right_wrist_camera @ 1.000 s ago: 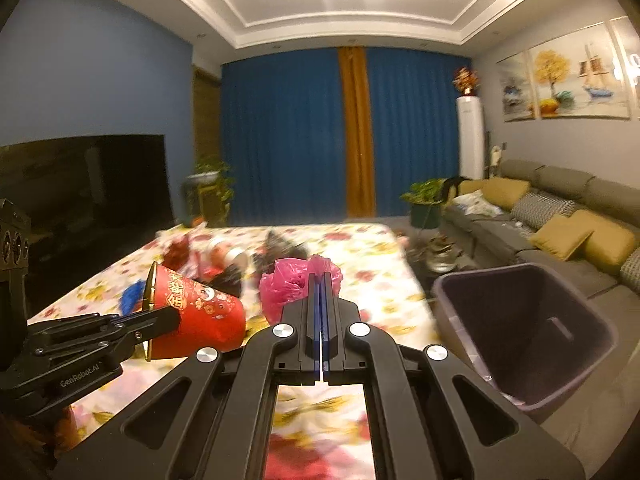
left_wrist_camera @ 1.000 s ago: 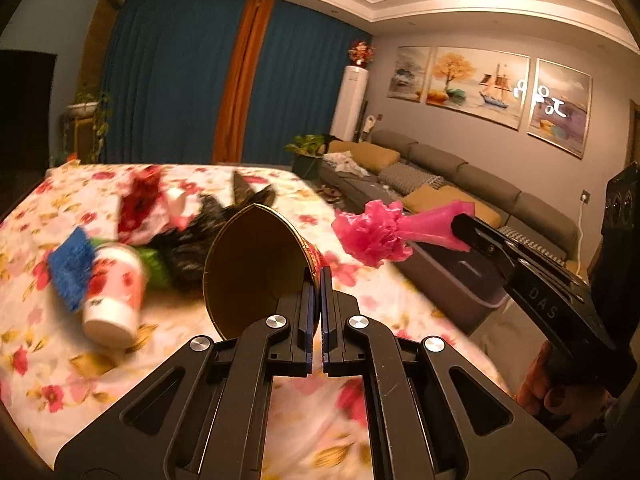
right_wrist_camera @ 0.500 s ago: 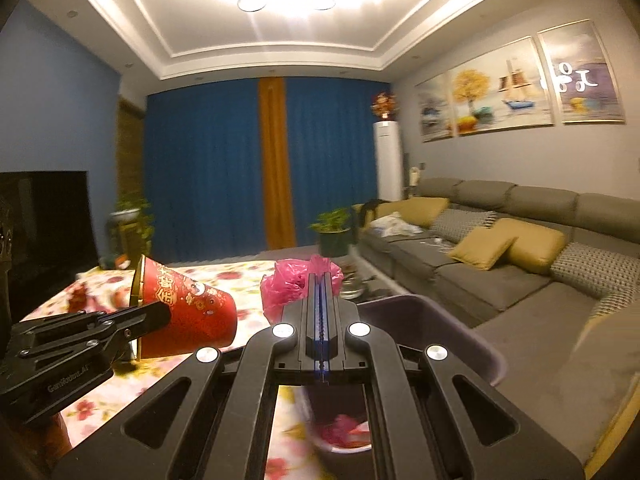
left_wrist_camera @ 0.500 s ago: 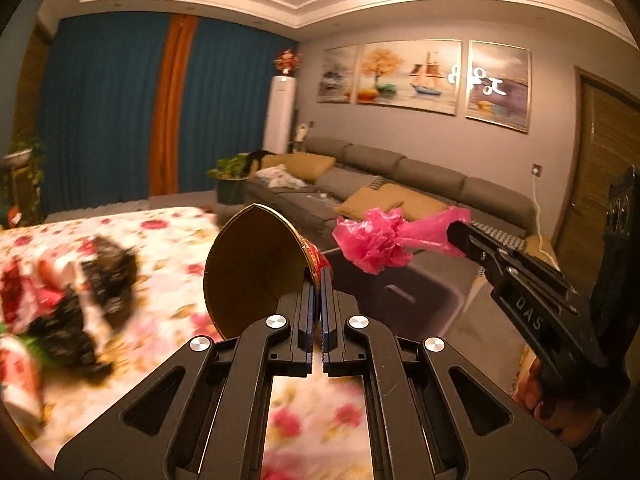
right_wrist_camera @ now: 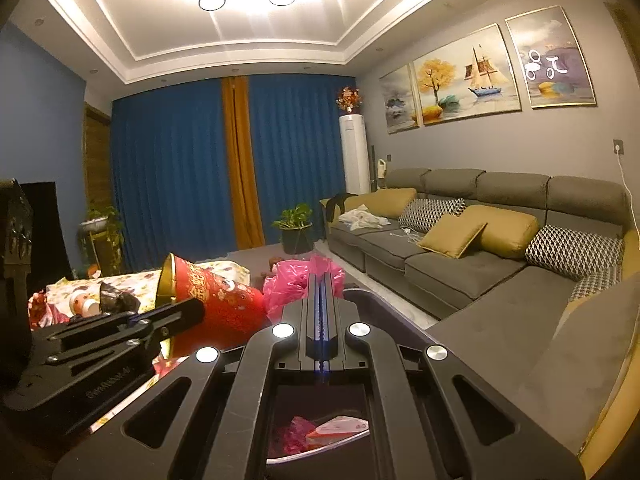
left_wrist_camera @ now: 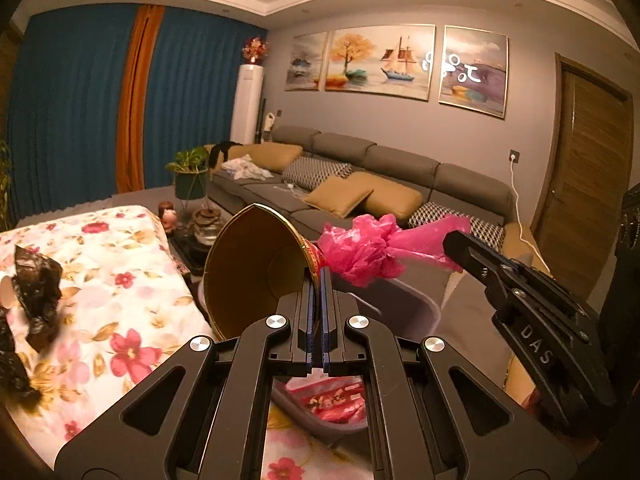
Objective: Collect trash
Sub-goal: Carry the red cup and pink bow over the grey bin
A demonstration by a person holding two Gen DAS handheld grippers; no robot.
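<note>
Left wrist view first: our left gripper (left_wrist_camera: 319, 276) has its two fingers pressed together on the rim of one paper cup (left_wrist_camera: 256, 268), pinching the wall. The cup lies on its side ahead of the fingertips, its gold inside open toward us. Just right of those fingers we see our right gripper (left_wrist_camera: 454, 246), its fingers clamped on one crumpled pink plastic bag (left_wrist_camera: 360, 252) that touches the cup's rim. Below and just beyond both pairs of fingers sits one grey bin (left_wrist_camera: 404, 308), with red wrappers (left_wrist_camera: 336, 400) showing inside it under the left fingers. Left of the fingers we see the flowered tablecloth (left_wrist_camera: 100, 280) with black crumpled trash (left_wrist_camera: 36, 300) on it.

Right wrist view: the right fingers (right_wrist_camera: 316, 292) stand closed on the pink bag, and the cup's red outside is just to their left. Further out we count one grey sofa (right_wrist_camera: 460, 264), four cushions, three paintings (right_wrist_camera: 484, 76), and two potted plants.
</note>
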